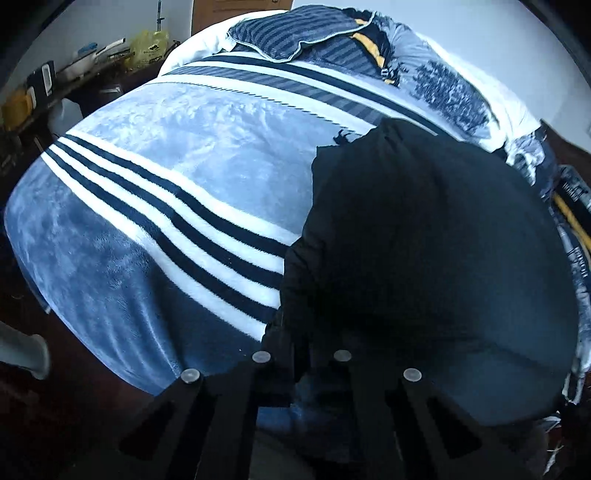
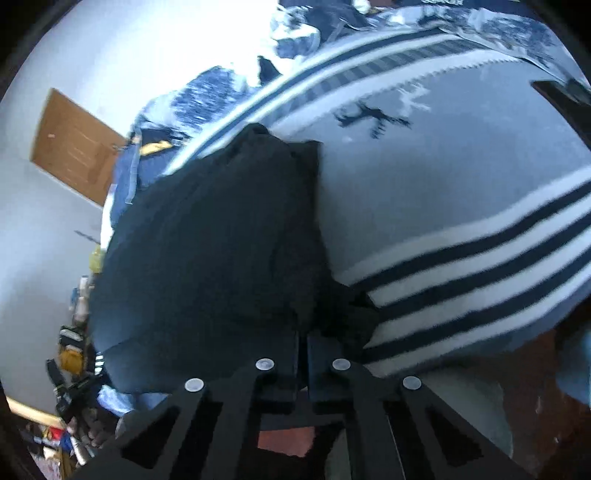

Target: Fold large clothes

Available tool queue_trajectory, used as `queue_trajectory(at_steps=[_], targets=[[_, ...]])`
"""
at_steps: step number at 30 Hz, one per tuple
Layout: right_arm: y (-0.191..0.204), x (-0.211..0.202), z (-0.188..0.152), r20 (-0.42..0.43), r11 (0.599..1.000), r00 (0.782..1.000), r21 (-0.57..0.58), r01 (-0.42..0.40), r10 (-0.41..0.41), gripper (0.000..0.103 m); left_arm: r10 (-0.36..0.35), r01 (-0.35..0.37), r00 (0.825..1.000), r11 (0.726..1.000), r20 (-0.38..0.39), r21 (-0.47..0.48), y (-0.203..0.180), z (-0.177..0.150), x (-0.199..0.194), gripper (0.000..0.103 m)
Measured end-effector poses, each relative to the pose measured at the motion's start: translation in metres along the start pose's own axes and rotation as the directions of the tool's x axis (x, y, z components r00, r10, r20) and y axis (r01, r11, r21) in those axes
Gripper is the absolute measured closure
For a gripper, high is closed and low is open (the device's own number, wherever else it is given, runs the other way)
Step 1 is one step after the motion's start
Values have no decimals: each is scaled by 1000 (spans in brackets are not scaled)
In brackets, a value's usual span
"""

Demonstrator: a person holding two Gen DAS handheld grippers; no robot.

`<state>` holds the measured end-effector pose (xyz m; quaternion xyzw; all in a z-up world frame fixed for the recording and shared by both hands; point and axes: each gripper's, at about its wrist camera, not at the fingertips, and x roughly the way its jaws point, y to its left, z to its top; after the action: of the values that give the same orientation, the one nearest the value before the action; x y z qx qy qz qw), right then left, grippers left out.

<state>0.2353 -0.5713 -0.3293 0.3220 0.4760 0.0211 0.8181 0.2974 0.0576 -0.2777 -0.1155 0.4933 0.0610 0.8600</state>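
Observation:
A large black garment (image 1: 424, 240) lies spread on the bed's blue blanket (image 1: 166, 177) with white and navy stripes. Its near hem runs down between the fingers of my left gripper (image 1: 301, 356), which is shut on the cloth at the bed's near edge. In the right wrist view the same black garment (image 2: 207, 251) fills the left middle. My right gripper (image 2: 303, 354) is shut, its pads pressed together on a bunched dark fold of the garment's hem. The cloth inside both grips is dark and hard to make out.
Striped pillow (image 1: 295, 33) and crumpled patterned bedding (image 1: 450, 92) lie at the bed's far end. A cluttered side table (image 1: 74, 74) stands to the left. A brown door (image 2: 74, 147) and floor clutter (image 2: 70, 369) show beside the bed.

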Motion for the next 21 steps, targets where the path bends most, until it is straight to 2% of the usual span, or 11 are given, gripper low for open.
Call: queue_trajectory(at_steps=[5, 6, 7, 8, 9, 10, 11, 13, 18, 20, 21], targets=[[12, -18, 1, 26, 998, 998, -7, 55, -55, 97, 9, -9, 1000, 1000, 24, -3, -1, 8, -25, 90], [15, -26, 4, 36, 999, 998, -3, 49, -48, 96, 4, -4, 999, 1000, 48, -7, 1, 9, -35, 80], [20, -36, 9, 59, 999, 998, -11, 31, -30, 96, 0, 0, 998, 1000, 68, -10, 2, 13, -41, 59], [25, -43, 13, 78, 999, 997, -23, 25, -24, 91, 3, -1, 996, 1000, 90, -14, 1, 17, -48, 47], [31, -50, 17, 97, 999, 995, -35, 25, -22, 72, 9, -7, 993, 1000, 115, -17, -1, 22, -54, 34], [39, -54, 23, 112, 998, 993, -48, 29, -24, 31, 11, -9, 991, 1000, 135, -15, -3, 26, -58, 33], [47, -58, 29, 134, 998, 991, -61, 28, -20, 16, 7, -6, 990, 1000, 143, -7, -8, 32, -59, 33], [62, -58, 43, 152, 995, 988, -101, 8, 7, 15, 5, -7, 994, 1000, 113, 15, -24, 50, -51, 33], [86, -15, 90, 92, 985, 996, -169, 21, -6, 15, 9, -13, 997, 999, 82, 52, -51, 87, -15, 33], [84, 11, 110, 56, 985, 998, -168, 40, -31, 20, 19, -24, 997, 996, 70, 80, -67, 99, -1, 35], [82, 27, 122, 12, 987, 1000, -156, 27, -25, 27, 15, -21, 998, 995, 53, 100, -76, 104, 8, 43]])
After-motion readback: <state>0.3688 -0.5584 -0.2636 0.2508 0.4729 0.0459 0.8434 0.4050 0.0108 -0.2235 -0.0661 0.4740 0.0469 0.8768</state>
